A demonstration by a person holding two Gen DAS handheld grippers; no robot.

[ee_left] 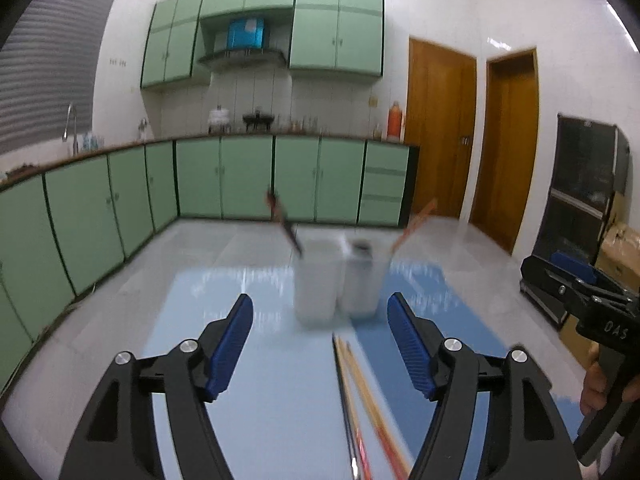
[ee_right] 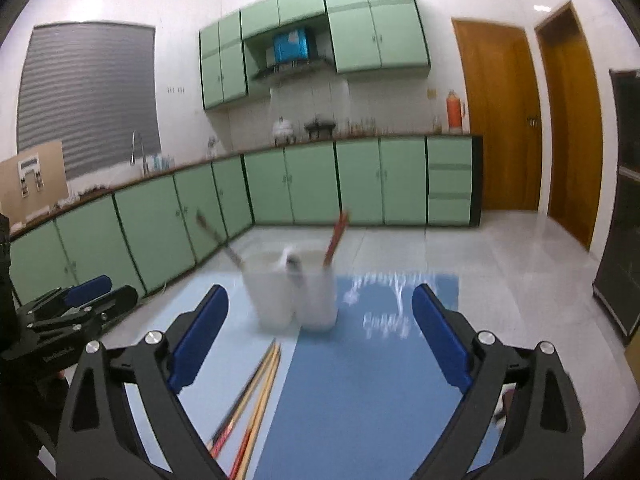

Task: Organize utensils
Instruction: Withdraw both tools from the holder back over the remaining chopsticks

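Both hand-held grippers, left (ee_left: pixel 320 344) and right (ee_right: pixel 320 340), gape wide, empty; chopsticks (ee_right: pixel 256 396) look light, stiff, slippery: pinch mid-shaft.

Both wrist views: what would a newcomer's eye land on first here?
Probably the white holder standing mid-table on the blue mat, with sticks leaning out of it. Next, the loose chopsticks lying just in front, between the open left gripper and open right gripper.
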